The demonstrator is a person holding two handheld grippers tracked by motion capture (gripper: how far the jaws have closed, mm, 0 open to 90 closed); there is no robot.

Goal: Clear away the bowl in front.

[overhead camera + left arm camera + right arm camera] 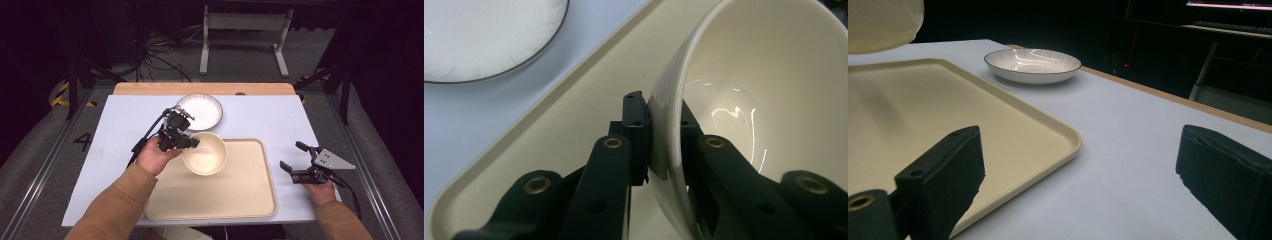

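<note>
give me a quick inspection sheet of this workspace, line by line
surface: pale table top with a wooden strip along the far edge
job's things: cream bowl held tilted above the cream tray; white plate with a dark rim on the table beyond the tray
clutter: nothing seen
grippers: left gripper shut on the bowl's rim, one jaw inside, one outside; right gripper open, holding nothing, right of the tray
cables: a cable trails from each gripper; loose cables on the floor behind
surroundings: dark room, white stand beyond the table
</note>
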